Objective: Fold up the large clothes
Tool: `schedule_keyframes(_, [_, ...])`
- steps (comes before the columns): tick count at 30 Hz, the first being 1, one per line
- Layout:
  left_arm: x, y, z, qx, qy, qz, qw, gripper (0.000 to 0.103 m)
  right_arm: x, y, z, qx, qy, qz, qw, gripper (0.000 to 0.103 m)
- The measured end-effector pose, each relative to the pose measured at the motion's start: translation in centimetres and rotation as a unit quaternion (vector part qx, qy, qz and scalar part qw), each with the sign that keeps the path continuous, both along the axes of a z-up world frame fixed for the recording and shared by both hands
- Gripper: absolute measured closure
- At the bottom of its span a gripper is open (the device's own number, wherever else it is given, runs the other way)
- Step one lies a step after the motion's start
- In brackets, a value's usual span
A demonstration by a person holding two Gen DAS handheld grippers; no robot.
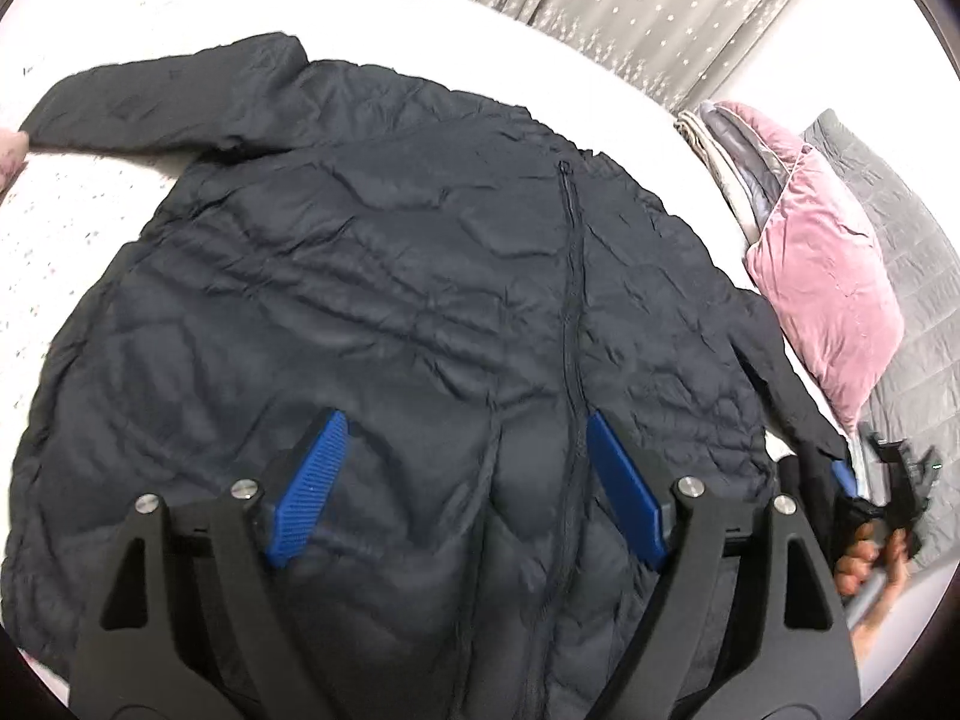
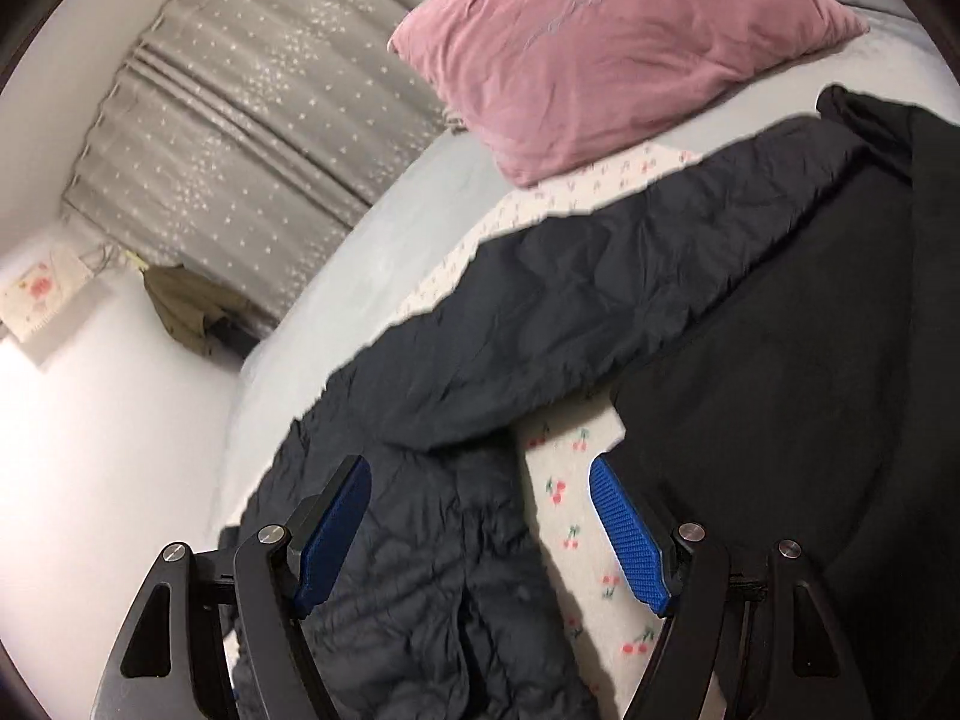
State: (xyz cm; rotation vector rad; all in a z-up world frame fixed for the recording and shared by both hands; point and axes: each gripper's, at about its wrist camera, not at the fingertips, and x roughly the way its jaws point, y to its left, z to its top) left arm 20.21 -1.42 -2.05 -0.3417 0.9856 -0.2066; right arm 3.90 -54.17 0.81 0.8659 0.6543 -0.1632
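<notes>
A bed (image 1: 102, 228) with a pale sheet printed in small cherries fills both views, and grey curtains (image 1: 630, 6) dotted with light specks hang behind its far edge. No containers show in either view; everything lies straight on the bed.

The dark quilted jacket (image 1: 384, 312) is the largest thing on it, spread flat across the middle of the bed with its zipper (image 1: 570, 276) closed and running up the front. One sleeve reaches toward the bed's left edge. The other sleeve (image 2: 630, 276) stretches toward the right, along the near side of the pink velvet pillow (image 1: 822, 276), which lies near the bed's far right corner, with grey quilted bedding (image 1: 900, 252) past it. A strip of cherry sheet shows between that sleeve and the jacket body in the right wrist view.

The left gripper (image 1: 462, 438) hovers over the jacket's lower front, jaws spread wide and holding nothing. The right gripper (image 2: 480, 480) is above the sleeve area near the jacket's side, jaws likewise spread and empty.
</notes>
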Motion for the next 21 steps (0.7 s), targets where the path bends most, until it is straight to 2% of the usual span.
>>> schedule_keyframes(2, [0.1,0.2,-1.4,0.011,0.006,0.012,0.9998,0.021,-0.1,-1.4,0.9,-0.002,-0.012,-0.018,1.0,0.027])
schedule_keyframes(4, [0.3,0.6,-2.3,0.002,0.019,0.015,0.9997,0.021,-0.7,-4.4,1.7,0.005,-0.028,-0.055,0.998,0.027])
schedule_keyframes(5, [0.3,0.7,-2.4,-0.002,0.02,0.006,0.9998,0.021,-1.0,-6.3,1.6,0.008,-0.019,-0.08,0.997,0.027])
schedule_keyframes(7, [0.3,0.9,-2.1,0.004,0.011,-0.003,0.9999,0.021,-0.7,-9.5,1.1,0.004,0.027,-0.119,0.993,0.027])
schedule_keyframes(10, [0.4,0.9,-2.0,0.019,-0.001,-0.003,0.9998,0.021,0.8,-13.4,-0.4,0.006,0.081,-0.13,0.988,0.027])
schedule_keyframes(14, [1.3,0.6,-2.7,0.033,0.0,-0.003,0.9994,0.021,2.0,-16.9,-3.0,0.049,0.11,-0.168,0.978,0.028])
schedule_keyframes(18, [1.4,0.4,-2.7,0.044,-0.003,-0.006,0.999,0.021,3.3,-18.1,-4.2,0.025,0.127,-0.189,0.973,0.03])
schedule_keyframes(19, [1.4,0.4,-2.7,0.044,-0.004,-0.007,0.999,0.021,4.0,-18.3,-4.7,0.016,0.132,-0.192,0.972,0.033])
schedule_keyframes(21, [1.4,0.4,-2.7,0.044,-0.004,-0.008,0.999,0.021,5.0,-18.4,-4.6,-0.009,0.148,-0.201,0.968,0.051])
